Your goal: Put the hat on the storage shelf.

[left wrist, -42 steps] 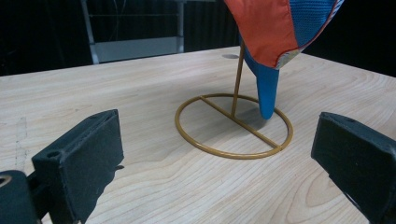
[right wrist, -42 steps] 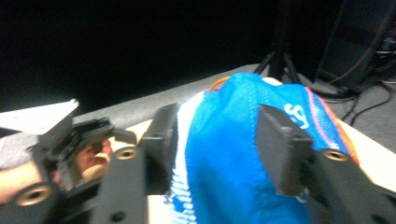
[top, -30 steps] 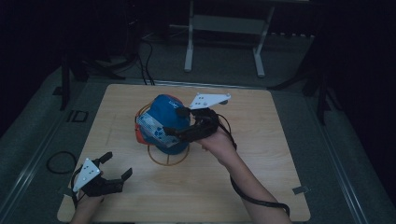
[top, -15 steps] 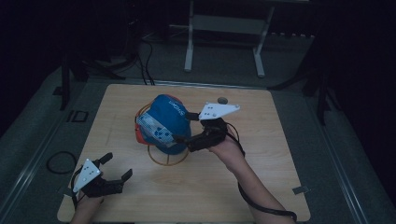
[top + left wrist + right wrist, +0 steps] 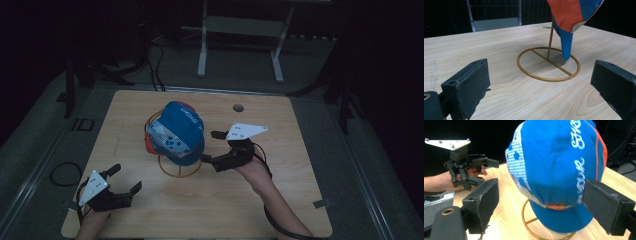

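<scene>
Cap [image 5: 177,132] on gold stand [image 5: 180,167], centre frame. Right gripper [image 5: 212,147] just right of cap, jaws wide after opening, holding nothing. Left gripper [image 5: 125,180] lower left, open, empty.

The room is dark, with light falling mainly on a pale wooden table [image 5: 150,107] that has a round hole [image 5: 238,107] near its far edge. The table stands on grey floor [image 5: 320,85], where black cables [image 5: 157,65] trail at the far left and one loop [image 5: 64,173] lies to the left. Beyond it stands a white metal frame [image 5: 240,25] on two legs, against black background.
</scene>
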`<state>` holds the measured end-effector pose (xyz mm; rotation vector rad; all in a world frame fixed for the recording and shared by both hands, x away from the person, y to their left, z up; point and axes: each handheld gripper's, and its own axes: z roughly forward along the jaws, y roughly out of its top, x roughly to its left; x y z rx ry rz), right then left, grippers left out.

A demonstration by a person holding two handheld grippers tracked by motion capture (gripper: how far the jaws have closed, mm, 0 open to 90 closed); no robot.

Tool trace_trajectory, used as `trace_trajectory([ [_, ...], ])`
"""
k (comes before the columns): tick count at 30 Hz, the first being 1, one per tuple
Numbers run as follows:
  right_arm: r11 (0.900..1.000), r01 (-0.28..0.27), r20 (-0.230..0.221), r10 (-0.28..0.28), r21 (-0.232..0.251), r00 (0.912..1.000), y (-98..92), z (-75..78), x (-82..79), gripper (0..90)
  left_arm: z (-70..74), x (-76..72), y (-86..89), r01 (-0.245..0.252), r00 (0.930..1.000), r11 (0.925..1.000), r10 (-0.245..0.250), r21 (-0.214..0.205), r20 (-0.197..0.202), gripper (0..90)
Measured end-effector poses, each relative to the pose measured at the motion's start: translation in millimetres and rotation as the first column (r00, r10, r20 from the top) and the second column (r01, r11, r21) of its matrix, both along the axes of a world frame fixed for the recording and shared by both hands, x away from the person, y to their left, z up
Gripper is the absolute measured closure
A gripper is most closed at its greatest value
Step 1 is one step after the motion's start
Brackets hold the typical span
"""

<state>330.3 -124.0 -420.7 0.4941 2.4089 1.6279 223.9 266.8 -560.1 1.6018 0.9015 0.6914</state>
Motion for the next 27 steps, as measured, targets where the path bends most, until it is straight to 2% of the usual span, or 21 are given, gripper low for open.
trace_trajectory([
  [3, 0.9994, 0.035, 0.007, -0.035, 0.002, 0.9994, -8.6, -9.2, -1.4, 14.2, -0.3, 0.2, -0.3, -0.002, 1.0, 1.0, 0.002, 0.008, -0.002, 2.6],
  [9, 0.9991, 0.041, -0.037, -0.041, -0.007, 0.9984, -25.2, -30.0, -0.1, 14.1, -1.2, 0.9, -0.8, 0.005, 1.0, 1.0, -0.005, -0.001, -0.009, 2.7],
  [18, 0.9994, 0.033, -0.072, -0.033, -0.013, 0.9968, -43.0, -61.0, 1.4, 14.0, -1.7, 1.0, -2.2, 0.014, 0.9998, 0.9999, -0.013, 0.008, -0.012, 2.6],
  [27, 0.9969, 0.076, -0.101, -0.077, -0.02, 0.9919, -61.2, -99.9, 3.2, 13.9, -2.2, 1.5, -2.9, 0.017, 0.9997, 0.9998, -0.017, 0.01, -0.016, 2.6],
])
